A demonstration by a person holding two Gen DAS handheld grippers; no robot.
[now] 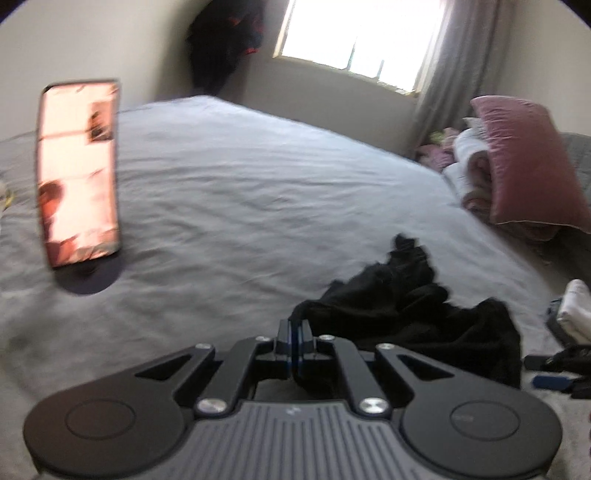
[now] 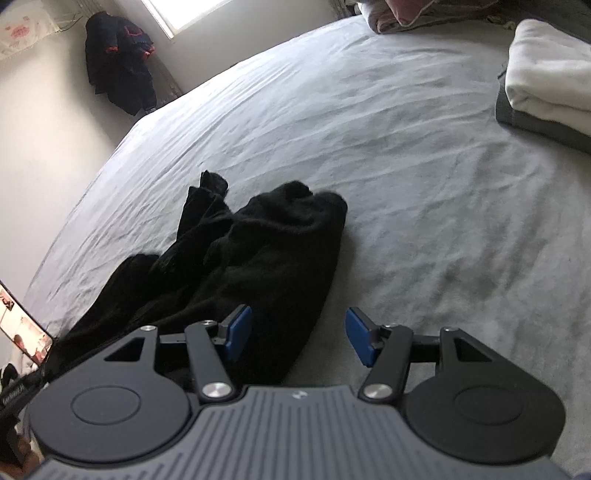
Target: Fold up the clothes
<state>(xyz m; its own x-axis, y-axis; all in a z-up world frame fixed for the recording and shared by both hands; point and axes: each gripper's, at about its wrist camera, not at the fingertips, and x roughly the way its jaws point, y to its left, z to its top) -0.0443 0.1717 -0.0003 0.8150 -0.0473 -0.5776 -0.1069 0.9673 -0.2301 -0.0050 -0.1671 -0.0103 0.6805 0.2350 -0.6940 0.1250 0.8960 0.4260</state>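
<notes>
Left gripper [image 1: 295,332] pinching crumpled black garment [image 1: 406,306] (soft knit), wrinkled grey bedsheet [image 1: 240,177]

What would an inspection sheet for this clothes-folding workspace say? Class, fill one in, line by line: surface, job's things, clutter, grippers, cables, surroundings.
Surface: bed with a wrinkled grey sheet, mostly bare.
Job's things: black garment lying crumpled and unfolded on the sheet.
Clutter: phone upright on a round stand, screen lit; folded white cloth on a grey item; pink pillow against rolled bedding.
Grippers: left gripper shut, at the garment's edge, with black cloth at its fingertips; right gripper open, with one finger over the garment and the other over bare sheet.
Cables: nothing seen.
Surroundings: bright window with a grey curtain; dark clothing hanging in the corner.
</notes>
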